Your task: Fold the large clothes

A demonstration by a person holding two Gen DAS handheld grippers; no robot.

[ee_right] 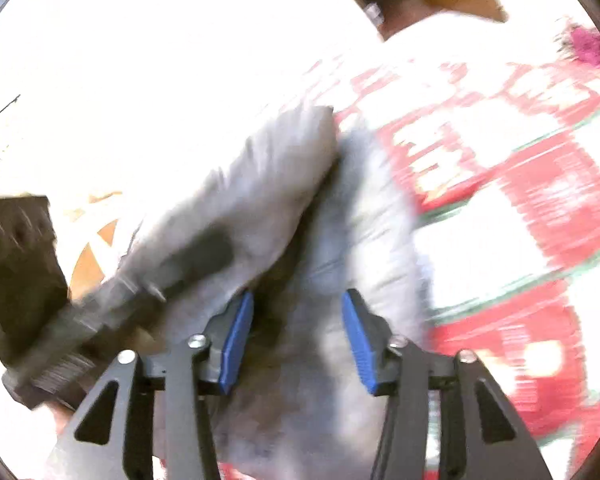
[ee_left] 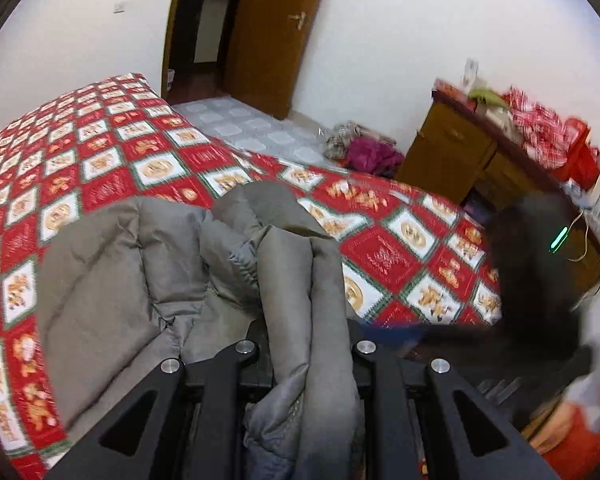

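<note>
Jacket [ee_left: 148, 272] is hanging bunched over the bed [ee_left: 380, 248], both grippers — left gripper [ee_left: 304, 344], right gripper [ee_right: 298, 340] — clamping its folds; next, spreading flat.

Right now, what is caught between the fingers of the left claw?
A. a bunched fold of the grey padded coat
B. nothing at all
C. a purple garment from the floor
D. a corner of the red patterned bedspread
A: in the left wrist view a thick fold of the grey padded coat runs up between the fingers of the left claw, above the bedspread.
</note>
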